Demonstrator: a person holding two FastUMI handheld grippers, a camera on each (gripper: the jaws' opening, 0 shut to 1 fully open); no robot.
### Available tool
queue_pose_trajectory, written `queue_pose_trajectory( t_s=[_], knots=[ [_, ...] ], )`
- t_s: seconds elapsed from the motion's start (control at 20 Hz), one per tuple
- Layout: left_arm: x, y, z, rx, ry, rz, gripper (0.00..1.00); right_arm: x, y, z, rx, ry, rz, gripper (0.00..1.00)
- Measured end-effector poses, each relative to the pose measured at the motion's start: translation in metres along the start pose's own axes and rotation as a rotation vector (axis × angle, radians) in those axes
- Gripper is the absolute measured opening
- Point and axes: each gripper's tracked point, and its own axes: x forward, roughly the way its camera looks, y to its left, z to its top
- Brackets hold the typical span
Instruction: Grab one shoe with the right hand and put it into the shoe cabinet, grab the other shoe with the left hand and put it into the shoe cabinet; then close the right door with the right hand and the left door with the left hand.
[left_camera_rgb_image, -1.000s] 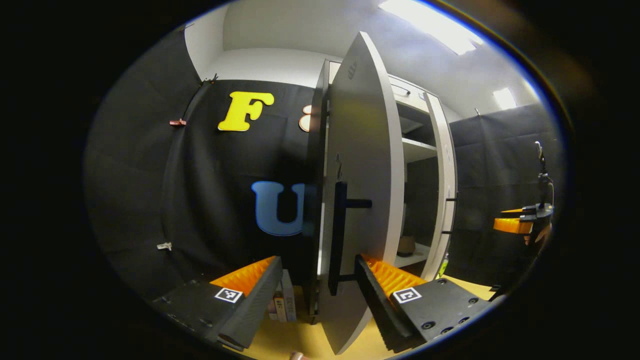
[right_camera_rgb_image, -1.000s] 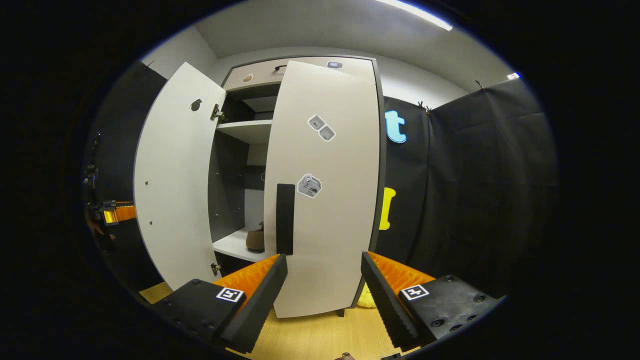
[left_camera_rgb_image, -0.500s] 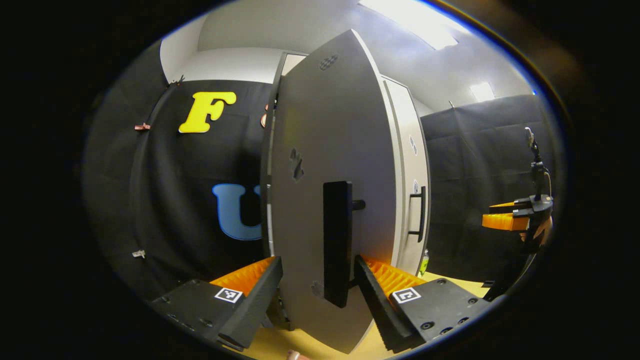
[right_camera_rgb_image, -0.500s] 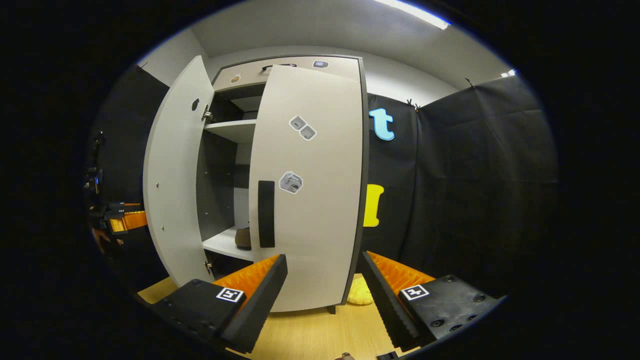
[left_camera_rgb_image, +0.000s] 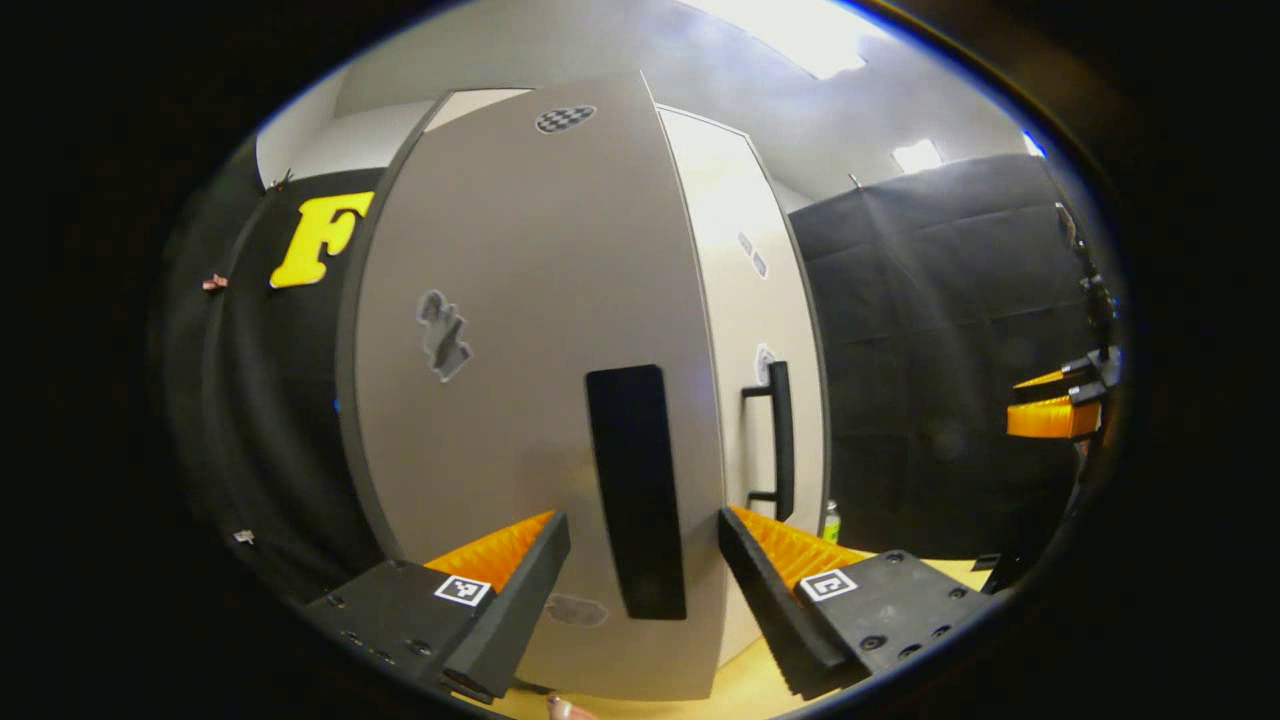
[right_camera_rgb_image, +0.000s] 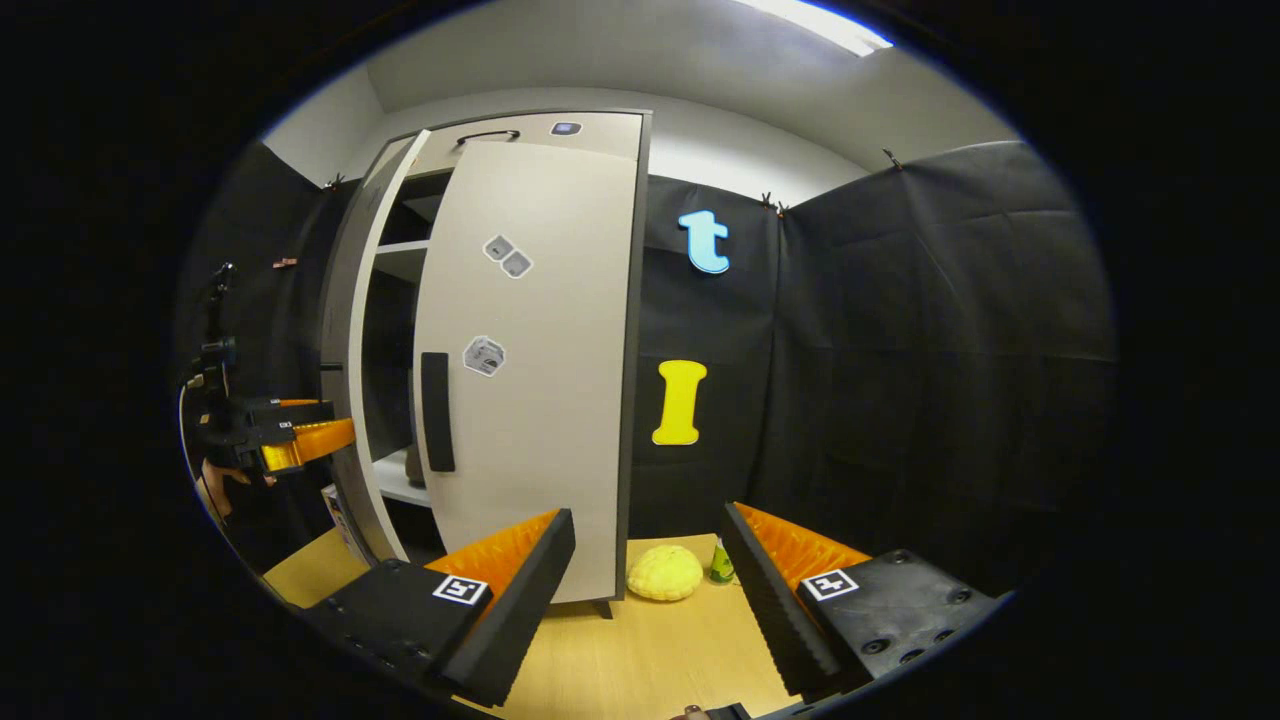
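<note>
We judge the left door (left_camera_rgb_image: 520, 400) nearly shut, its handle (left_camera_rgb_image: 637, 490) between our left gripper's (left_camera_rgb_image: 643, 575) wide-open fingers, so push squarely; the right gripper (right_camera_rgb_image: 648, 580) hangs open, empty.

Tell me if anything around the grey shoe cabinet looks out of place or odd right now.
Little stands out. The grey cabinet's left door is not yet shut: a gap beside the closed right door still shows shelves. A yellow rounded object and a small green bottle sit on the wooden floor by the cabinet's foot.
</note>
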Motion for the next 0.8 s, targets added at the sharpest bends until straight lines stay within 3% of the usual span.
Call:
queue_pose_trajectory(
  t_s=[0.2, 0.25, 0.35, 0.4, 0.45, 0.6, 0.75, 0.8],
  knots=[
    [0.012, -0.002, -0.004, -0.044, -0.004, 0.014, 0.94, 0.005, -0.011, -0.005, 0.021, 0.015, -0.009, 0.98],
    [0.016, -0.002, -0.005, -0.036, -0.001, 0.027, 0.93, 0.006, -0.010, -0.005, 0.022, 0.012, 0.002, 0.98],
    [0.015, -0.006, -0.005, -0.025, 0.002, 0.050, 1.00, 0.009, -0.003, -0.005, 0.019, 0.013, 0.034, 0.98],
    [0.012, -0.006, -0.002, -0.025, -0.002, 0.060, 0.92, 0.011, 0.003, -0.006, 0.015, 0.013, 0.052, 0.98],
    [0.006, -0.007, 0.002, -0.023, -0.008, 0.069, 0.96, 0.013, 0.010, -0.006, 0.011, 0.013, 0.072, 0.98],
    [-0.031, -0.006, 0.012, -0.004, -0.002, 0.109, 0.99, 0.021, 0.033, 0.000, 0.005, -0.004, 0.138, 0.98],
    [-0.088, -0.007, 0.020, -0.033, -0.002, 0.153, 0.96, 0.026, 0.056, 0.006, 0.015, -0.020, 0.202, 0.98],
    [-0.106, -0.006, 0.023, -0.044, 0.000, 0.171, 0.99, 0.027, 0.065, 0.006, 0.019, -0.020, 0.223, 0.98]
  ],
)
